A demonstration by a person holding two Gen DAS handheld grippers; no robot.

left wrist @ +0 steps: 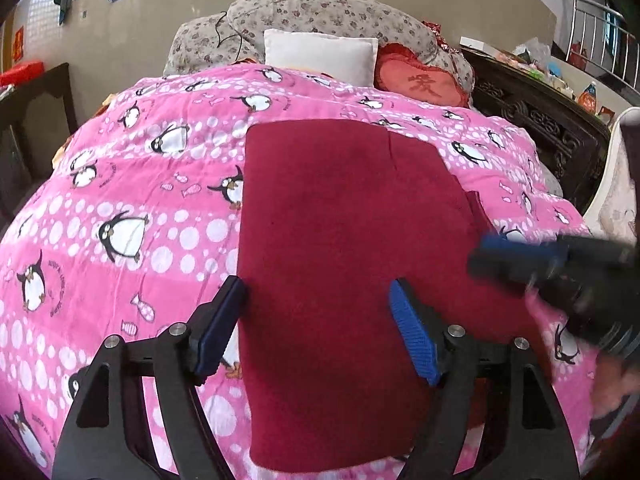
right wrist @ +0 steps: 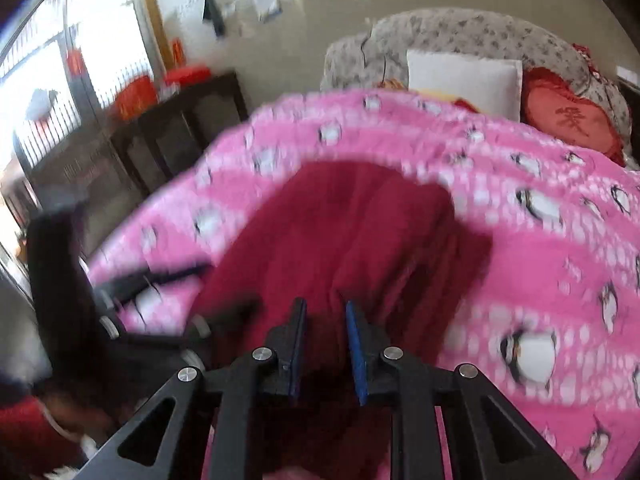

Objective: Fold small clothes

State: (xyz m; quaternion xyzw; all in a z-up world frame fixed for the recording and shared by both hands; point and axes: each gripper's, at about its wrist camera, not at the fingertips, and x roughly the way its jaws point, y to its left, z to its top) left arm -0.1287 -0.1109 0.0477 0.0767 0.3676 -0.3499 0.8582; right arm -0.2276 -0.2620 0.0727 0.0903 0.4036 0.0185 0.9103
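A dark red garment (left wrist: 340, 208) lies flat on a pink penguin quilt (left wrist: 140, 184). My left gripper (left wrist: 316, 292) is open, hovering over the garment's near left part, with one finger at its left edge. Its pads press on nothing. My right gripper (left wrist: 516, 252) shows blurred at the garment's right edge. In the right wrist view the right gripper (right wrist: 326, 306) has its jaws close together, with the red garment (right wrist: 340, 232) bunched and puckered between the pads. The left gripper (right wrist: 212, 290) is a dark blur on that view's left.
A white pillow (left wrist: 320, 56), a red heart cushion (left wrist: 424, 80) and floral bedding (left wrist: 312, 12) sit at the bed's head. Dark carved wooden furniture (left wrist: 532, 116) stands to the right, a dark cabinet (left wrist: 36, 100) to the left. A hand (left wrist: 616, 384) holds the right gripper.
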